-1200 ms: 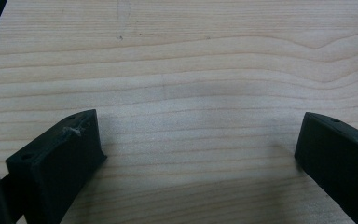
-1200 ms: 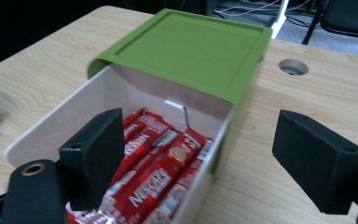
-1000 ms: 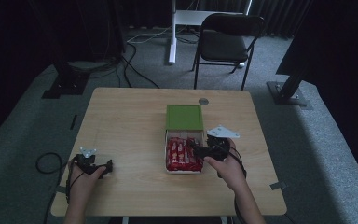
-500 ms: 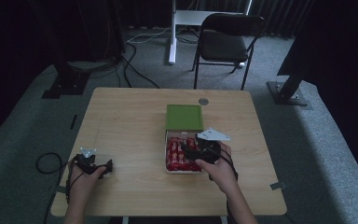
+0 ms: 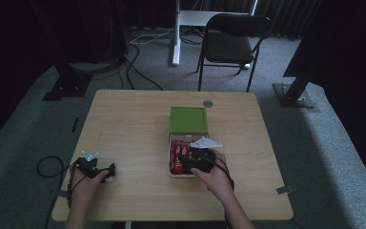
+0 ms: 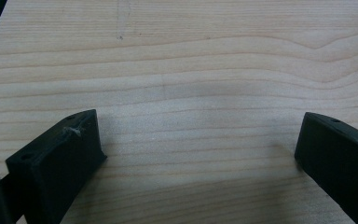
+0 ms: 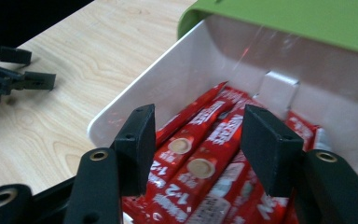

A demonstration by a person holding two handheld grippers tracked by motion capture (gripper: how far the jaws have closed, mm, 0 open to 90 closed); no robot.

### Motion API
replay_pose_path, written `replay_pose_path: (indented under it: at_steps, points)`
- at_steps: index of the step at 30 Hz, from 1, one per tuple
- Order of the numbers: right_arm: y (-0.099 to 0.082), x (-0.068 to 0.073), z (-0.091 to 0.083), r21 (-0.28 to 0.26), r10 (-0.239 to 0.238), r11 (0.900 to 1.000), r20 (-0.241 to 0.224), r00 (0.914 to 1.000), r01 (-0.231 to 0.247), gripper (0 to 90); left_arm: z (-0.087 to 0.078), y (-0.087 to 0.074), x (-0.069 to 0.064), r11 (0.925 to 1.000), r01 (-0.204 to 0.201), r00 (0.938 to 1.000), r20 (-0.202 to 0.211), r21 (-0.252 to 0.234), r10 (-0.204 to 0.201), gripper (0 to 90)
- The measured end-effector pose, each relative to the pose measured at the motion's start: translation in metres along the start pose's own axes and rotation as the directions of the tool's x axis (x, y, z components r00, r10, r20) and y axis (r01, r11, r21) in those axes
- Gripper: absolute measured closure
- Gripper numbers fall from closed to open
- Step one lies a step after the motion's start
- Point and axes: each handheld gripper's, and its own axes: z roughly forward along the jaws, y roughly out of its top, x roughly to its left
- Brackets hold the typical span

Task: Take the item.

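Red sachets [image 7: 200, 154] lie packed side by side in a white box [image 7: 168, 88], low and centre-right in the right claw's own view; the right claw [image 7: 196, 140] hangs over them with its two black jaws partly apart, one to each side of a couple of the sachets; the jaws have just been closing, and the sachets sit between them, though the pads are not pressing on any sachet; each sachet bears a round tan mark and white lettering too small to read; the box's green lid [image 7: 298, 23] stands hinged back across the upper right of that frame, and the pale wooden worktop [image 7: 65, 74] runs off to the upper left.

In the high view the right claw [image 5: 187, 161] sits just right of centre, low in the frame, over the near end of the white box [image 5: 169, 157], with the green lid [image 5: 188, 119] lying open beyond it; the left claw [image 5: 109, 170] rests at the lower left of the frame, well apart from the box; in its own view the left claw [image 6: 196, 154] stands wide apart with bare worktop [image 6: 191, 60] between its jaws.
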Motion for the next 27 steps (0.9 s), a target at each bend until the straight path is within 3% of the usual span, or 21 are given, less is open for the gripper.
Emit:
replay_pose_path:
  at_steps: [6, 8, 13, 15, 22, 27]
  points:
    - [-0.007, 0.006, 0.011, 0.037, -0.007, 0.9993, 0.013, 0.9999, 0.006, 52.9, 0.0, 0.0, 0.0, 1.0, 0.0, 1.0, 0.0, 0.001, 0.0, 1.2]
    - [-0.009, 0.007, 0.013, 0.048, 0.012, 0.9988, 0.021, 0.9997, -0.013, 52.8, 0.0, 0.0, 0.0, 1.0, 0.0, 1.0, 0.0, 0.0, 0.0, 1.2]
    - [-0.013, 0.007, 0.018, 0.062, 0.015, 0.9979, 0.089, 0.9959, -0.021, 53.3, 0.0, 0.0, 0.0, 1.0, 0.0, 1.0, 0.0, 0.001, 0.0, 1.2]
    - [-0.014, 0.007, 0.02, 0.063, 0.051, 0.9964, 0.083, 0.9953, -0.057, 53.3, 0.0, 0.0, 0.0, 1.0, -0.001, 1.0, 0.0, 0.001, 0.001, 1.2]
    - [-0.015, 0.01, 0.025, 0.069, 0.058, 0.9956, 0.09, 0.9942, -0.064, 52.9, 0.0, 0.0, 0.0, 1.0, 0.0, 1.0, 0.0, 0.001, 0.0, 1.2]
    - [-0.016, 0.009, 0.027, 0.058, 0.101, 0.9926, 0.093, 0.9906, -0.107, 60.0, 0.0, 0.0, 0.0, 1.0, 0.0, 1.0, 0.0, 0.0, 0.0, 1.2]
